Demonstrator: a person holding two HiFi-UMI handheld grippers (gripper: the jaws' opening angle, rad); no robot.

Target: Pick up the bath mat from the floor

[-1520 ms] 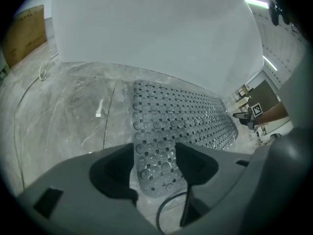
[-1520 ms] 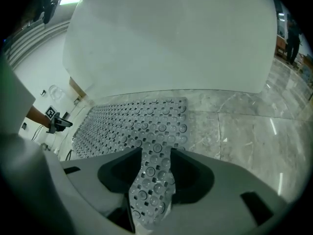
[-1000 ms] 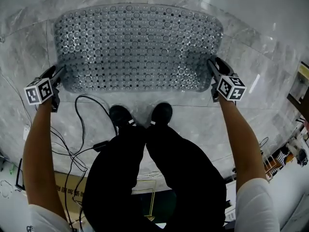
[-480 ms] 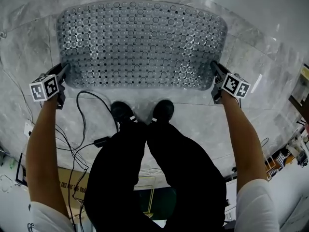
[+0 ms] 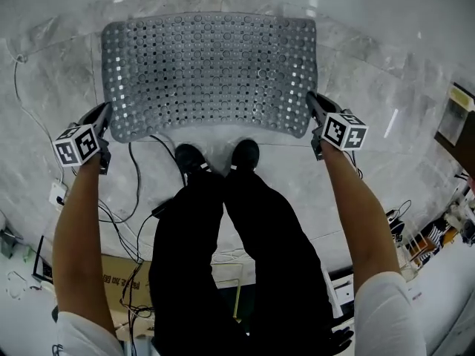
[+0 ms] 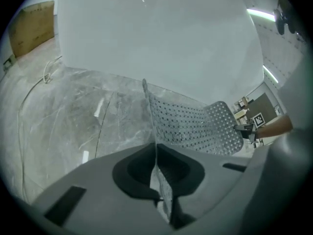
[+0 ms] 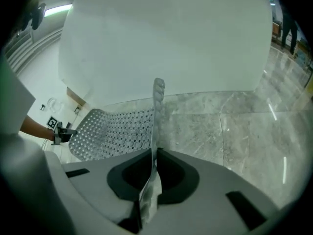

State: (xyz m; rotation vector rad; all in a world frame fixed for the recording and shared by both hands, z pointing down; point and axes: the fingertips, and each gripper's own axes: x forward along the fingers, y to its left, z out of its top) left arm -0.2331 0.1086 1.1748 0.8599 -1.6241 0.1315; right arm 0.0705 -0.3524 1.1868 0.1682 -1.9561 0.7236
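The bath mat (image 5: 208, 73) lies across the upper middle of the head view on the grey marble floor (image 5: 386, 87), just ahead of my shoes (image 5: 215, 158). I have it by its two near corners. My left gripper (image 5: 102, 119) sits at the mat's lower left corner and my right gripper (image 5: 312, 104) at its lower right.

In the left gripper view my fingers (image 6: 134, 168) are pressed together on the thin edge of the mat, which stands edge-on between them and then curves off to the right of the frame. In the right gripper view my fingers (image 7: 173, 173) are pinched on the other corner the same way, with the sheet running off to the left.

I judge it to be soft, rubbery and light. It bends and sags between my two holds and does not stay flat. It is full of holes, and on smooth stone it may cling, so peeling from the near edge looks wiser than a straight pull. The edge is thin and could slip, so a deep bite at the corners suits it.

The only container I see is a cardboard box (image 5: 111, 280) at the lower left, with cables (image 5: 133, 199) running above it. I cannot tell what it holds.
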